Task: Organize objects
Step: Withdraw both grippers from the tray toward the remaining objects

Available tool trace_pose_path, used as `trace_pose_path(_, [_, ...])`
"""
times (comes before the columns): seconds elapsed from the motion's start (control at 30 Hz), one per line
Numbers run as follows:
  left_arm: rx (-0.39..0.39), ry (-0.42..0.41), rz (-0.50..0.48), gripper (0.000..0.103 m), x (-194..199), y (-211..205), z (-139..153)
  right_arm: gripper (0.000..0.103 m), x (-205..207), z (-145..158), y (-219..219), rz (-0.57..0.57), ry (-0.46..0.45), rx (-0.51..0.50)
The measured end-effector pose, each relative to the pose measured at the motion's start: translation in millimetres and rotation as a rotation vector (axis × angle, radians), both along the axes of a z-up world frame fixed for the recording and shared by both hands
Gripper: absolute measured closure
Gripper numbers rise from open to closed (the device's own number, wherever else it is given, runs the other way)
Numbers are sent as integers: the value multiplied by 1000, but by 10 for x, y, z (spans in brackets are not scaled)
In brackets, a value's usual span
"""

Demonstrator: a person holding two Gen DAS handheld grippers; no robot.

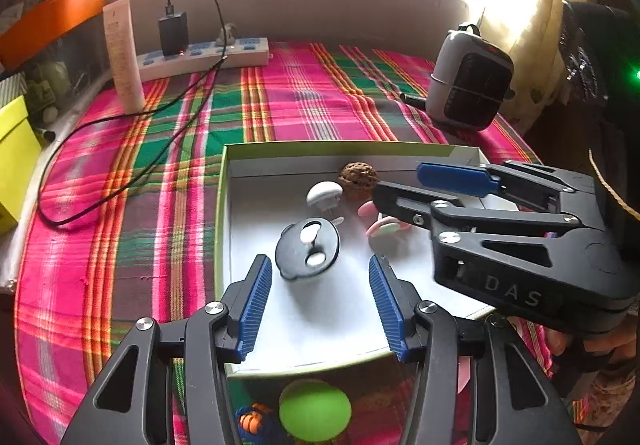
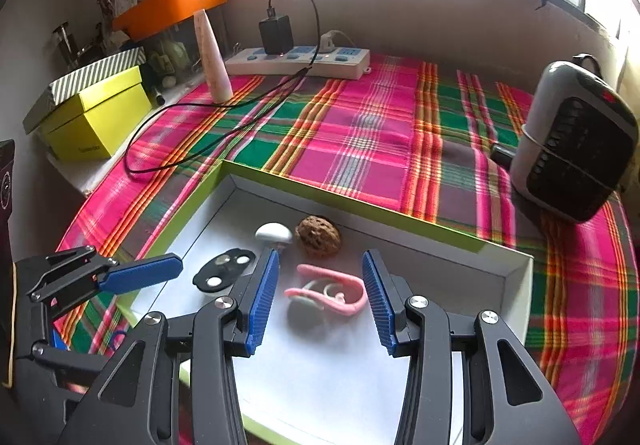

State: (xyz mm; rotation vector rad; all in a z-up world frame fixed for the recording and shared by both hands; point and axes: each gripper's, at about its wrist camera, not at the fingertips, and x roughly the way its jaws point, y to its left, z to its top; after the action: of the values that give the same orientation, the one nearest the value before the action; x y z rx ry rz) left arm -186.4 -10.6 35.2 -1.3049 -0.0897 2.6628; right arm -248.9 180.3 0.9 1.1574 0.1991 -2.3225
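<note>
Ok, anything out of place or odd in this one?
Mostly tidy. A green ball and an orange-blue toy lie on the cloth outside the tray, while the other small items are inside it.

The only lettering that reads clearly is "DAS", raised in black on the black body of the right gripper [image 1: 404, 185], at the lower right of the left wrist view. The tall cream tube [image 1: 123, 57] at upper left carries lines of small print, too fine to make out. In the right wrist view, the yellow-green box [image 2: 94, 117] at left bears a faint word on its front, possibly a brand name, illegible here.
</note>
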Motion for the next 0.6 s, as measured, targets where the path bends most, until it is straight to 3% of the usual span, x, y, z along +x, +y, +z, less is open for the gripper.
trace_pose_path(0.6, [-8,50,12,53,412,-49,148,58,486,186,120,-38,56,-50])
